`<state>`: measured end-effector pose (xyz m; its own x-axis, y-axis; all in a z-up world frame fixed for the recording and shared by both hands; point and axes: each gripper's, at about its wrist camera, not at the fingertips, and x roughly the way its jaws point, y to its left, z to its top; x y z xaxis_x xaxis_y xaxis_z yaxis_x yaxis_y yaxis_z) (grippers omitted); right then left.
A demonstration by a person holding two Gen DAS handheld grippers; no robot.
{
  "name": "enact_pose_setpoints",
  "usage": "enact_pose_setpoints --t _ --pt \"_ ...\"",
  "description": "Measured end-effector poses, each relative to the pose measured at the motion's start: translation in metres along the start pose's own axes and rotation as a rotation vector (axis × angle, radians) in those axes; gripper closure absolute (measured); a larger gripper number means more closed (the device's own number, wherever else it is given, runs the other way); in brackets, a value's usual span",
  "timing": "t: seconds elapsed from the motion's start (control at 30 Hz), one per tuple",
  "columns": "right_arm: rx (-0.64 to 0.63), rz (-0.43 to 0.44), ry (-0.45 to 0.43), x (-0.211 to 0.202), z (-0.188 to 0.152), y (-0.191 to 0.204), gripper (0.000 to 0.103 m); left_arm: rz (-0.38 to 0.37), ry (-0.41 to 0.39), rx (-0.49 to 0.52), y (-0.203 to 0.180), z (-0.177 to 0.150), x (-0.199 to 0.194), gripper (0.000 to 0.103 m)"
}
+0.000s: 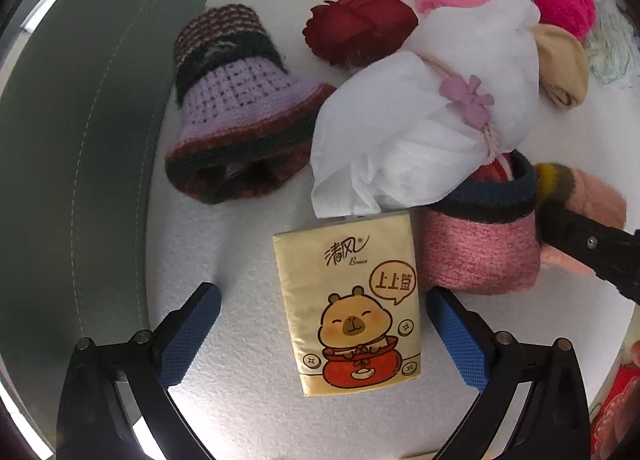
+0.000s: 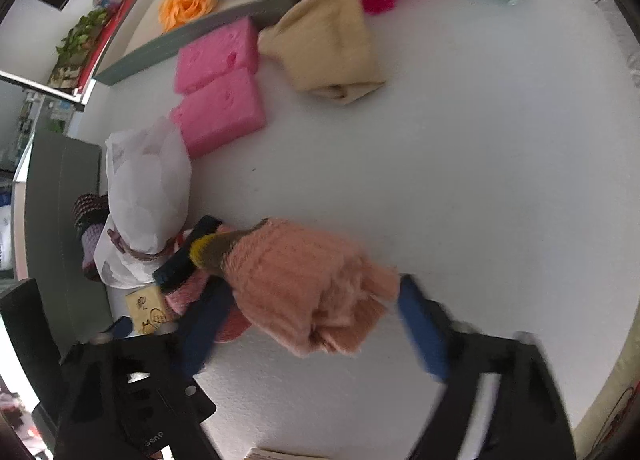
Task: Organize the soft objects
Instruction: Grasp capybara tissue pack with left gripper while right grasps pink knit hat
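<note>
Peach fuzzy knit piece lay on white counter, between blue fingers of right gripper. Whether pads pressed it: cannot tell, frame blurred. Pink knit cup sat at its 9 o'clock, touching. Left gripper pointed down, fingers spread wide, gripping nothing, yellow tissue pack between them untouched. White drawstring pouch leaned over cup at pack's 12 o'clock; purple crochet hat at 11 o'clock.
</note>
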<state>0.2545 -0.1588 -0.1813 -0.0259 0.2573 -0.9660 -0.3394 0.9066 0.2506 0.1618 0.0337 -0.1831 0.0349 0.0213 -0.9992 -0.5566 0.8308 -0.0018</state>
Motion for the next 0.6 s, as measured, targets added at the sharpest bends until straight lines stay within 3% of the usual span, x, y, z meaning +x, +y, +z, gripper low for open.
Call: enact_pose_setpoints --t 0.07,0.17,0.27,0.33,0.6 --pt "-0.006 0.007 0.002 0.002 0.001 0.005 0.042 0.001 0.022 0.006 0.001 0.003 0.001 0.000" --pt "-0.012 0.003 0.003 0.001 0.001 0.007 0.055 0.004 0.034 0.019 -0.001 0.010 0.002 0.000" --pt "-0.022 0.020 0.007 -0.004 -0.002 0.007 0.061 -0.008 0.001 0.055 -0.007 0.020 -0.006 0.020" --pt "-0.013 0.018 -0.001 -0.010 -0.006 0.003 0.062 -0.013 -0.019 0.107 -0.015 0.014 -0.016 0.046" --pt "-0.011 -0.003 -0.029 -0.045 -0.047 -0.011 0.062 -0.019 -0.032 0.175 -0.013 -0.003 -0.028 0.046"
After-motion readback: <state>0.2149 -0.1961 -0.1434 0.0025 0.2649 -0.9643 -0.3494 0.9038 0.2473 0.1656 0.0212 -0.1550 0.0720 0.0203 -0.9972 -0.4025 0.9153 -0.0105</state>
